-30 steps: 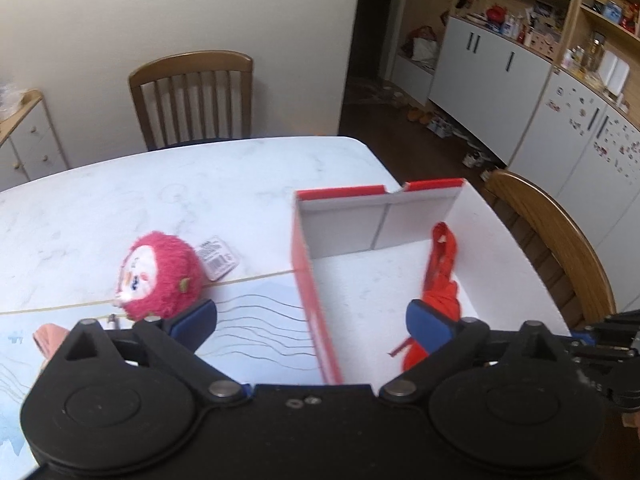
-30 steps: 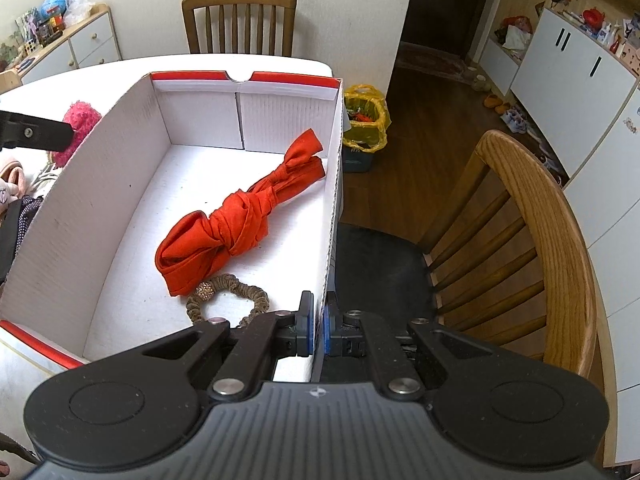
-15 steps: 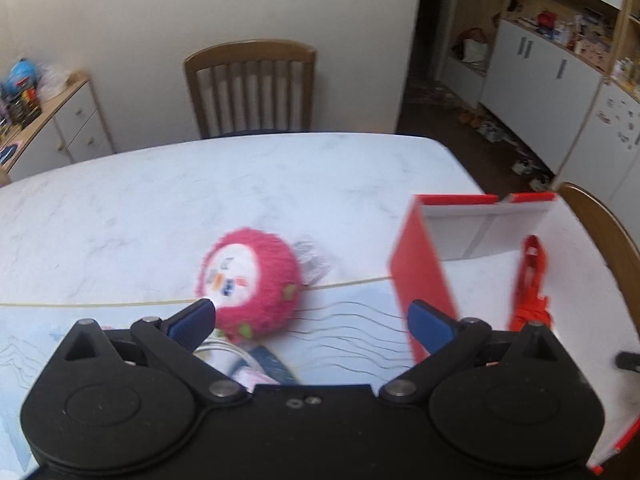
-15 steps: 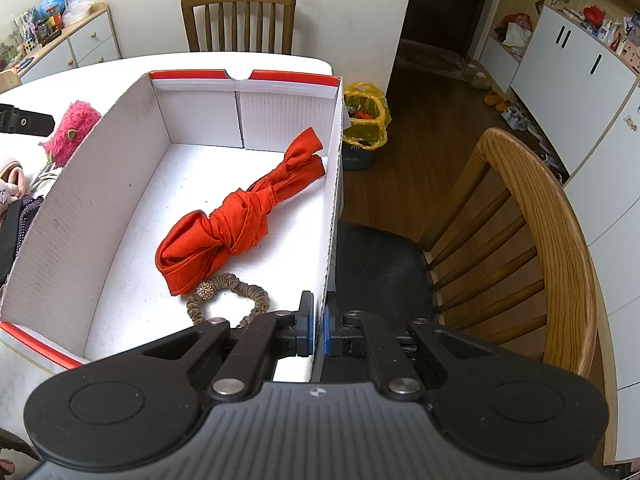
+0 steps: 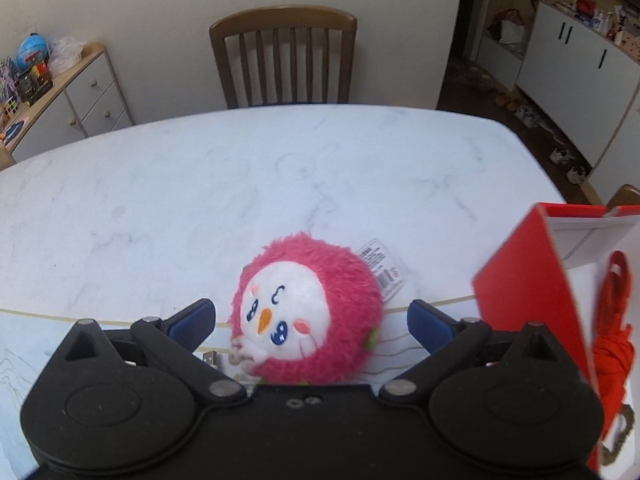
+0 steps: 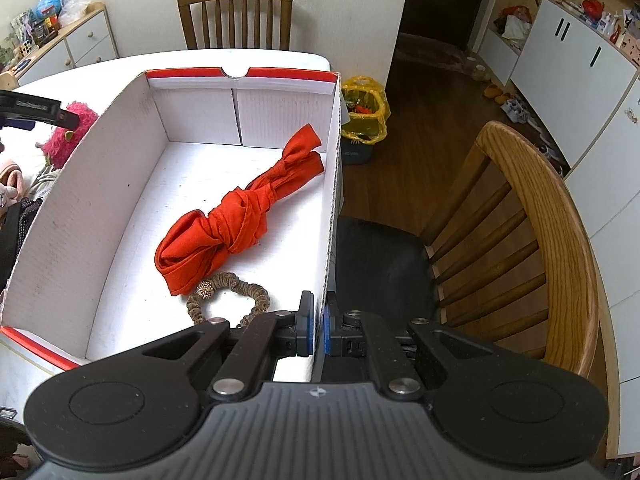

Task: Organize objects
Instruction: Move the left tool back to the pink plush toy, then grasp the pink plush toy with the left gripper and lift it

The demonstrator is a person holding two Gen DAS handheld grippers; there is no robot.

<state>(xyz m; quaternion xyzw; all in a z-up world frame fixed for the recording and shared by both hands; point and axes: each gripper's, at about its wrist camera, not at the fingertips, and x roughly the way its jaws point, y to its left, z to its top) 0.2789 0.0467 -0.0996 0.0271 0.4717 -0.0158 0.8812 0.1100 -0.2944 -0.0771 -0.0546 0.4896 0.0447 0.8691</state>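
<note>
The left gripper (image 5: 310,318) is hanging with its jaws wide apart on either side of the pink plush toy (image 5: 308,314), whose fur is lying between the blue pads without being pressed by them; the toy is resting on the tabletop (image 5: 200,184) just beside the red outer wall of the cardboard box (image 6: 116,184), near the table's right edge. The right gripper (image 6: 316,326) is sitting with its jaws together, pinching the near right wall of that box and steadying it. Inside the box, the brown scrunchie (image 6: 230,294) is lying closest to that gripper, touching the knotted red scarf (image 6: 240,216), which is stretching toward the far right corner. The step in hand looks like picking up the toy to add it to the box. The next move is calling for closing the pads evenly on the soft round body, lifting it over the left wall, and lowering it onto the bare floor of the box beside the scarf.
</note>
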